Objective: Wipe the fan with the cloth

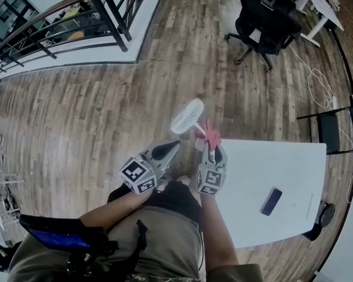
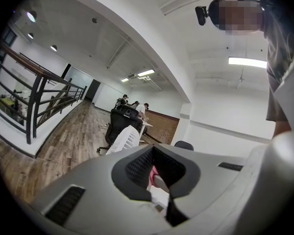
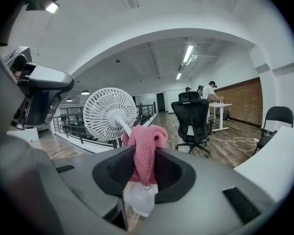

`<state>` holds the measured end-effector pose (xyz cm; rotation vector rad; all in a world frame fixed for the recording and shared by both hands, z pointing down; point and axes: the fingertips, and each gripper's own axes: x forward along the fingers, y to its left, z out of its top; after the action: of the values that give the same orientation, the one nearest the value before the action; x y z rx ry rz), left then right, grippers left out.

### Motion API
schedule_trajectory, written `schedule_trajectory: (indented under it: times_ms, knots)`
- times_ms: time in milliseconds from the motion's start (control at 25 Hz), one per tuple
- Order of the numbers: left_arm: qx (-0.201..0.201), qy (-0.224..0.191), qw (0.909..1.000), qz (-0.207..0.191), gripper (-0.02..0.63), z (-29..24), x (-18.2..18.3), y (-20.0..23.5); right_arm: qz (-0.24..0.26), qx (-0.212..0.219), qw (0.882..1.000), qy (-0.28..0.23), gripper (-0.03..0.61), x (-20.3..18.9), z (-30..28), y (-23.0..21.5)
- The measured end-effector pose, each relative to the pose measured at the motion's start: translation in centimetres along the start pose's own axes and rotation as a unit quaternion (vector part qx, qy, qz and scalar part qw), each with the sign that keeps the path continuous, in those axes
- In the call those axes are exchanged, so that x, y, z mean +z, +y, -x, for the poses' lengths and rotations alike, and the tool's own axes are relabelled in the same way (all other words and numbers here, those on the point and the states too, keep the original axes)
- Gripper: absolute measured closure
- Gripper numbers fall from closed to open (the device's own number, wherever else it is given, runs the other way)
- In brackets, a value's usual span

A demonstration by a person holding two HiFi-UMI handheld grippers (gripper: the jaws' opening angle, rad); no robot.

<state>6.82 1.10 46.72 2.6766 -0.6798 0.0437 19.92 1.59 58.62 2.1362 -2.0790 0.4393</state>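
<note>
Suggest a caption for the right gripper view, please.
Right tongs grip a pink cloth, the white fan just behind it.

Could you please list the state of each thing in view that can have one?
Left tongs: shut, nothing gripped.
Right tongs: closed on the pink cloth.
Pink cloth: bunched, hanging between the right tongs.
White fan: up in the air, stem behind the cloth; running or not, cannot tell.
Phone: lying flat on the white table.
Office chair: upright, unoccupied.
</note>
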Motion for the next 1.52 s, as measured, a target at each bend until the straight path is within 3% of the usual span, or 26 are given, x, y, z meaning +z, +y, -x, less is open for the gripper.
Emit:
schedule_trajectory:
  times_ms: [320, 640, 1040, 1160, 1320, 1520]
  knots:
    - [0.004, 0.004, 1.0, 0.003, 0.623, 0.1, 0.2, 0.4, -0.001, -0.005, 1.0, 0.013, 0.451, -1.3, 0.0, -0.3]
    - [0.007, 0.01, 0.9999, 0.002, 0.623, 0.3, -0.1, 0.7, -0.009, -0.011, 0.997, 0.076, 0.453, -5.5, 0.1, -1.2]
    - [0.004, 0.019, 0.9998, 0.004, 0.623, 0.7, -0.7, 0.5, -0.007, -0.005, 0.995, 0.102, 0.453, -7.0, 0.4, -1.2]
    - [0.003, 0.031, 0.9995, -0.002, 0.623, 0.6, -1.4, 0.4, 0.004, -0.021, 0.995, 0.1, 0.457, -5.2, 0.6, -1.7]
    - [0.0, 0.03, 0.9995, -0.001, 0.624, 0.3, -1.7, 0.2, -0.008, -0.029, 0.999, 0.028, 0.457, 0.4, 0.8, -1.2]
    - [-0.024, 0.007, 0.9996, -0.011, 0.623, -0.5, -0.8, -1.4, 0.007, -0.003, 0.998, -0.068, 0.459, 8.0, 2.7, 0.5]
